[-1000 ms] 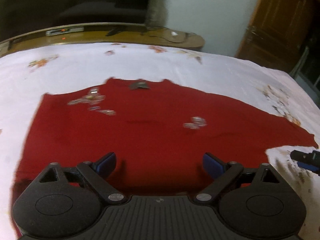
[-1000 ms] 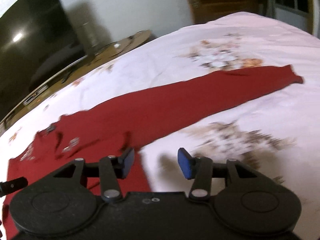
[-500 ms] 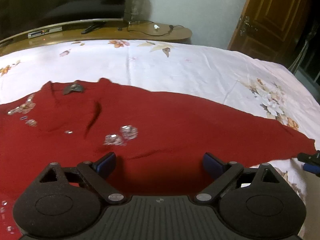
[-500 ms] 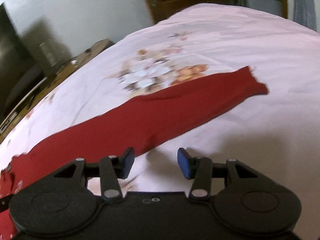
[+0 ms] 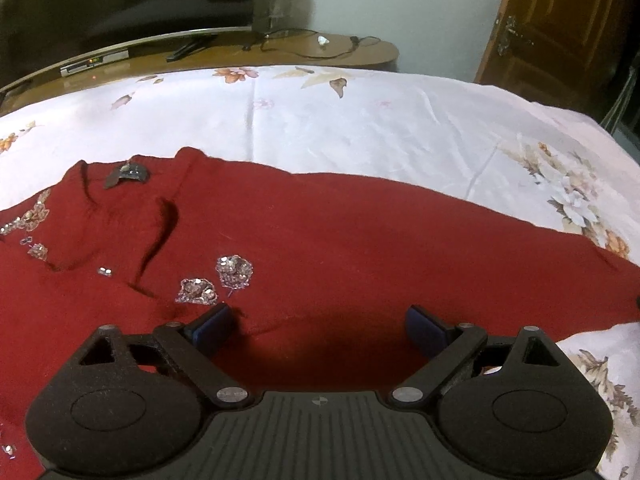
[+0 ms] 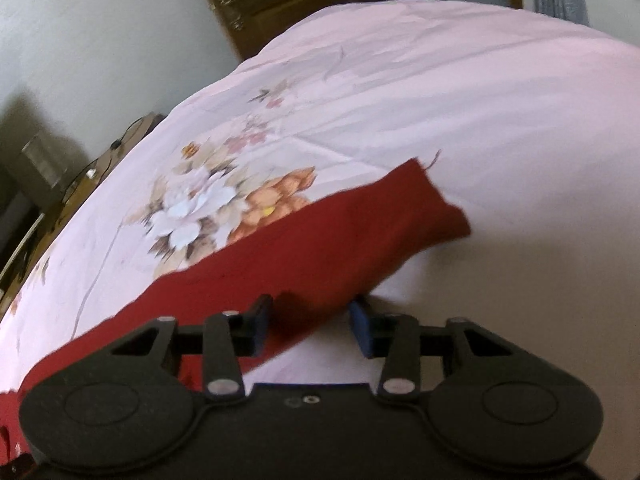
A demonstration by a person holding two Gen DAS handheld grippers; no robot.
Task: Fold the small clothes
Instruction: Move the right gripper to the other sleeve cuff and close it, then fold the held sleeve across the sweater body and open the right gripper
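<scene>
A white bedsheet [image 5: 380, 120] printed with flowers covered the bed. Beyond its far edge stood a wooden shelf [image 5: 240, 50] holding a set-top box [image 5: 94, 62] at left and a tangled cable [image 5: 308, 42]. A brown wooden door [image 5: 560, 28] stood far right.

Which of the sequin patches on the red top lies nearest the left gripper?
The sequin patch beside the left gripper's left finger; its neighbour sits slightly farther.

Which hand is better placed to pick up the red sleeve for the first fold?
Right. The right tongs, just closing, already straddle the sleeve near its cuff; the left tongs hang wide open over the garment's body.
</scene>
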